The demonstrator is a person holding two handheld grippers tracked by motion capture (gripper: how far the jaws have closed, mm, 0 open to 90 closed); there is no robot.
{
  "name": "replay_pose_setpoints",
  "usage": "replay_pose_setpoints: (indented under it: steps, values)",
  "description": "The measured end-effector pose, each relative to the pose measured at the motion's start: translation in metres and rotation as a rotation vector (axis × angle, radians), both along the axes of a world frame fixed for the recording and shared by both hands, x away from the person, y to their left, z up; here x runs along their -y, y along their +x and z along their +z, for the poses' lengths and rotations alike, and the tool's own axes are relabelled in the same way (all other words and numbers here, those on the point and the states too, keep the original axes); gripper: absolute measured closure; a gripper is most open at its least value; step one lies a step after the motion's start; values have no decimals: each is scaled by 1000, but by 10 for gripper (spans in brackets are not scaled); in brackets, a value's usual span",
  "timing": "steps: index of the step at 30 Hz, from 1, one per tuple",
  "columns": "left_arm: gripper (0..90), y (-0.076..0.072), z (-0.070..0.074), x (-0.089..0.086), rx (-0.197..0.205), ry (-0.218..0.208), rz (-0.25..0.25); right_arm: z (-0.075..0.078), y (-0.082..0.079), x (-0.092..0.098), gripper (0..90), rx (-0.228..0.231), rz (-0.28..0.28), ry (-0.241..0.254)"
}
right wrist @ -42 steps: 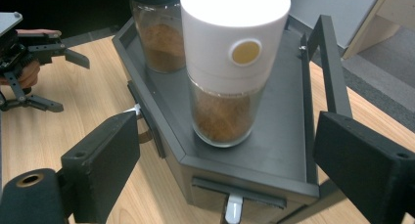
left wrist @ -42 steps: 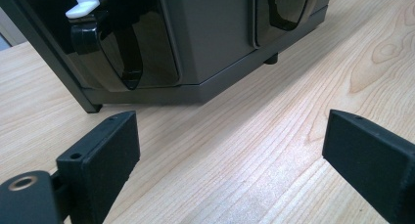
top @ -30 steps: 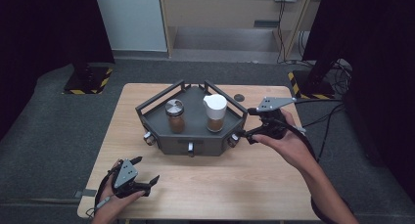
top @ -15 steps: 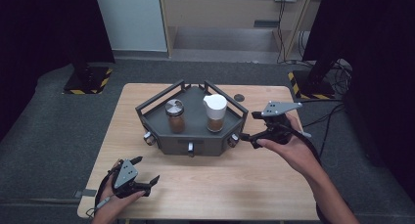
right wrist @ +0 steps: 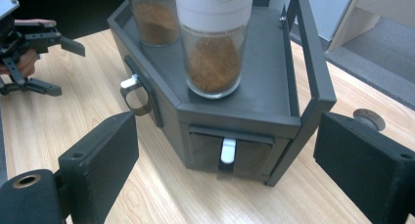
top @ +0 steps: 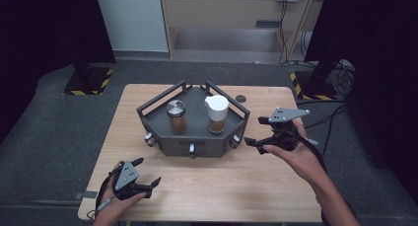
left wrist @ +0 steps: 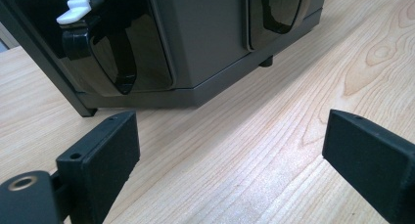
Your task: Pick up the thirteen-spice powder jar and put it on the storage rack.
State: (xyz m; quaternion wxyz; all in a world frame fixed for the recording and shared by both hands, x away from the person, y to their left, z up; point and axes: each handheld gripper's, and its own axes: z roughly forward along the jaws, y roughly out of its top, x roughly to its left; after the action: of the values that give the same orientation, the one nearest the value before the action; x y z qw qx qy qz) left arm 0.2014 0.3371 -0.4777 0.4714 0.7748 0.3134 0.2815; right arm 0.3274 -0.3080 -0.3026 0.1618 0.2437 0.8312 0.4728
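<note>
A dark grey six-sided rack (top: pixel 192 142) stands mid-table with small drawers in its front faces. On it are a metal-lidded jar of brown powder (top: pixel 176 117) and a white-capped jar (top: pixel 216 115). My right gripper (top: pixel 254 131) hovers open just right of the rack, jaws facing it. In the right gripper view, the open right gripper (right wrist: pixel 225 155) frames a drawer with a white handle (right wrist: pixel 228 150) below the white-capped jar (right wrist: pixel 214 53). My left gripper (top: pixel 148 170) rests open near the table's front left edge. In the left gripper view, the left gripper (left wrist: pixel 230 145) faces the rack's base (left wrist: pixel 205 38).
A small dark round disc (top: pixel 240 98) lies on the wooden table (top: pixel 222 186) behind the rack's right corner. Cables (top: pixel 340 73) trail over the floor at the right. A metal drawer pull (right wrist: pixel 134 93) juts from the rack's left front face.
My right gripper has drifted slightly right and toward the person, away from the rack. The left gripper has stayed put.
</note>
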Motion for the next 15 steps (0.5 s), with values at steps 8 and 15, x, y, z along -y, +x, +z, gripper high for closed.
replay_pose_setpoints:
  steps: [8, 15]
  values:
    - [59, 0, 0, 0, -2, -1, -2, -17, -6, 10, 98, -19, -24, 10]
    - [59, 1, -1, -3, -11, -15, 1, -28, -10, 17, 92, -31, -40, 17]
